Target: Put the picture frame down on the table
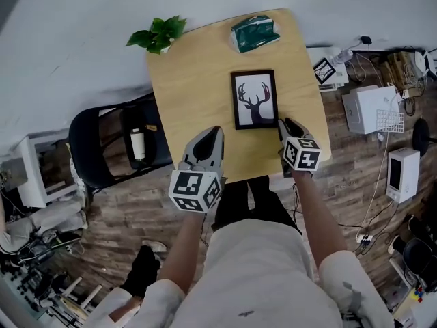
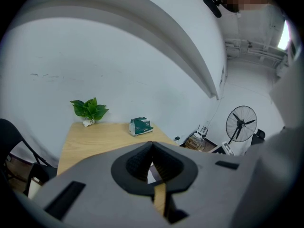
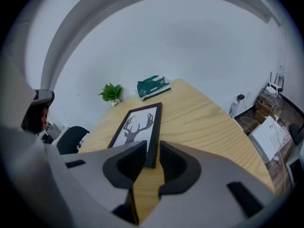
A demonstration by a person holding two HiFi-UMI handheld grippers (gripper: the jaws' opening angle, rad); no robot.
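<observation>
Left gripper (image 2: 152, 146): above the near edge of the table (image 1: 198, 80), left of centre. Jaws pressed together at the tips, nothing between them.
Right gripper (image 3: 152, 146): above the near edge, toward the near right corner, just beside the near right corner of the picture frame (image 1: 255, 100). Jaws spread, with that corner showing in the gap and bare wood between the frame's rail and the right-hand pad. No pinch visible.
Picture frame: black, with a deer-head print. Flat and face up on the table, right of centre, long sides running near to far.
Chair (image 1: 95, 145): on the floor, off the left edge.
Green pack (image 1: 255, 33): at the far edge, toward the far right corner, well apart from the frame.
Plant (image 1: 158, 33): at the far left corner.
Done: placement, judged from the flat lie of the frame and the slack jaws around its corner.
Remaining: probably only to draw the right gripper clear of the corner without nudging the frame. No work apparent for the left gripper.
Caution: possible snag of a pad on the rail during retreat, shifting the frame toward the near edge.
</observation>
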